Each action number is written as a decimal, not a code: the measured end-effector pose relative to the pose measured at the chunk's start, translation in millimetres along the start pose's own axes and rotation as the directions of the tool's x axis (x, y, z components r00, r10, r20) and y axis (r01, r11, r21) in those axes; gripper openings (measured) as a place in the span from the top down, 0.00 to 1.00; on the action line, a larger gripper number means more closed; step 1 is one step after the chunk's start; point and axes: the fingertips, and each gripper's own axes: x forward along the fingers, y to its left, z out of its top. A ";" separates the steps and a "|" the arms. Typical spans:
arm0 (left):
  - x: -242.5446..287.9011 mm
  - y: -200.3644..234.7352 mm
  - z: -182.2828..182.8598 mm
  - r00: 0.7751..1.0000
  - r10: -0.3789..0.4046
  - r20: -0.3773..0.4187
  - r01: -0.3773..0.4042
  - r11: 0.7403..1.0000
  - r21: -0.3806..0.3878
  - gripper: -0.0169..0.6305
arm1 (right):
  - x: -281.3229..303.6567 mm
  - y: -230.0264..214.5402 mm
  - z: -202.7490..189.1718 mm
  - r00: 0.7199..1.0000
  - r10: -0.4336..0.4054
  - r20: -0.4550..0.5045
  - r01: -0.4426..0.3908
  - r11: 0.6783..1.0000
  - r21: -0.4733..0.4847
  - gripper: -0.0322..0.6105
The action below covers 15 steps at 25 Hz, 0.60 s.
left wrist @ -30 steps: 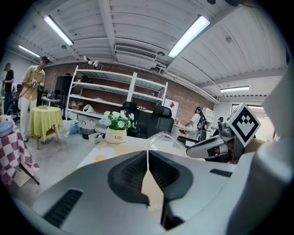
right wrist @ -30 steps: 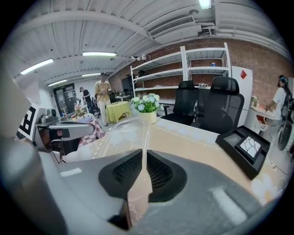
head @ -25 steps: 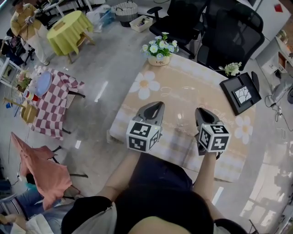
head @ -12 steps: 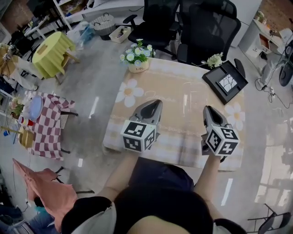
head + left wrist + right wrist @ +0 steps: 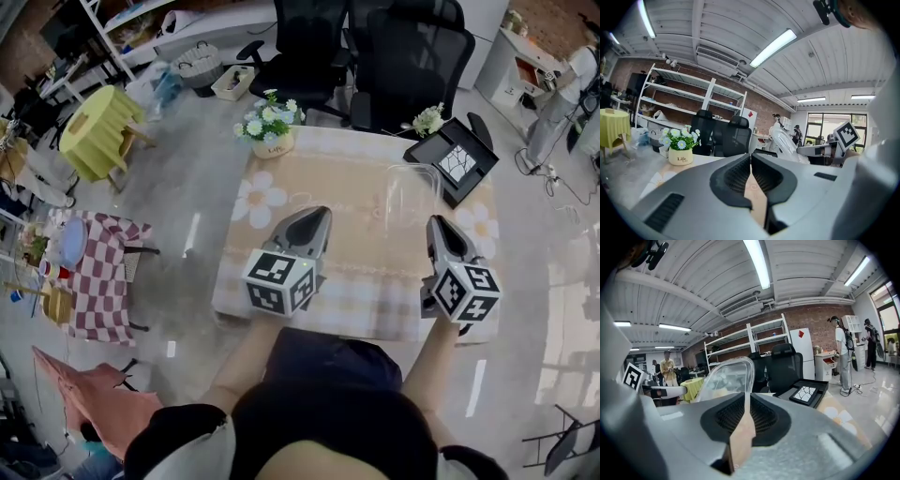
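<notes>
Jaws of the right gripper (image 5: 747,398) are pinched shut on the thin rim of a clear plastic shell (image 5: 725,379), which rises straight ahead of them, lengthwise toward the table's (image 5: 347,183) far right corner by the black tray (image 5: 457,161). The left gripper (image 5: 751,157) is closed on nothing near the front edge. It is the farther one, and the shell lies off to its right.
</notes>
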 end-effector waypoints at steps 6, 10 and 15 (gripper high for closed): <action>-6.1 -3.1 -1.2 1.000 0.003 -0.002 -0.003 1.000 0.010 0.95 | -1.3 6.9 -4.0 1.000 0.022 -0.010 -0.022 1.000 -0.014 0.89; -9.0 -1.9 -1.5 1.000 0.012 -0.009 -0.012 1.000 0.020 0.95 | 0.8 8.6 -4.4 1.000 0.029 -0.012 -0.029 0.999 -0.021 0.89; -11.2 -2.3 -2.6 1.000 0.018 -0.015 -0.017 0.999 0.028 0.95 | 1.4 9.0 -6.2 0.999 0.037 -0.008 -0.037 0.999 -0.012 0.89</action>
